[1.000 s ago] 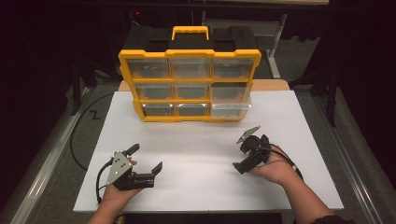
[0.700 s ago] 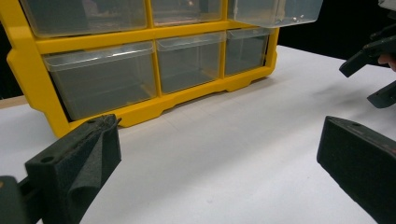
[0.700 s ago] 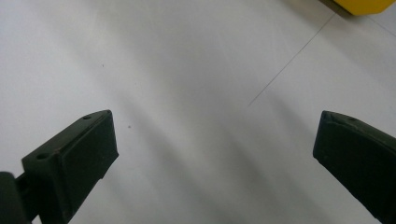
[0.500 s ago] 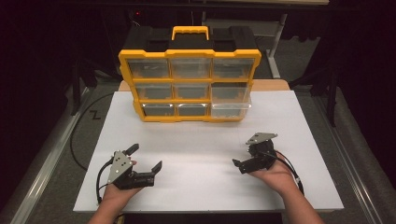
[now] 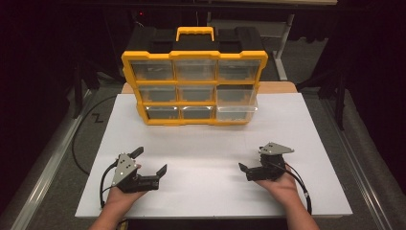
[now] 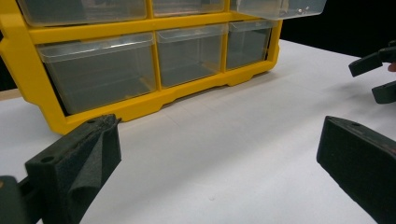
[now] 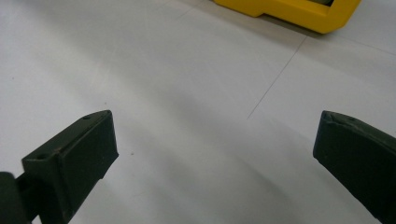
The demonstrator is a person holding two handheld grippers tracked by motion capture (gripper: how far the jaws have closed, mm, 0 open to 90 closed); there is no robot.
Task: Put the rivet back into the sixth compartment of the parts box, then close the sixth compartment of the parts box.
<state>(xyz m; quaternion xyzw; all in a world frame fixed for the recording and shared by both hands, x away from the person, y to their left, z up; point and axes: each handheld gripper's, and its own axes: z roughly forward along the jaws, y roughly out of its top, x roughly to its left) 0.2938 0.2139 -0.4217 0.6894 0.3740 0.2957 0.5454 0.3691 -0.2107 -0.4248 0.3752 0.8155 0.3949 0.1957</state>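
Note:
A yellow organiser (image 5: 194,57) with clear plastic drawers stands upright at the back of the white tabletop (image 5: 210,143). Its lower right drawer (image 5: 237,111) sticks out a little from the frame. My left gripper (image 5: 151,160) rests near the front left, open and holding nothing, aimed at the organiser (image 6: 93,28). My right gripper (image 5: 246,168) sits near the front right, jaws pointing left, open and holding nothing. In the left gripper view the left gripper (image 6: 215,168) frames bare table, with the right gripper (image 6: 378,77) at the far right. The right gripper (image 7: 215,154) looks down on white table.
A corner of the organiser's yellow base (image 7: 299,11) shows at the top of the right gripper view. Black cables (image 5: 299,184) trail from both grippers toward the front edge. Dark floor and metal rails (image 5: 48,167) lie beyond the table's sides.
My right gripper has dropped toward the front edge and levelled out, its grey plate now facing up. The left gripper has stayed put.

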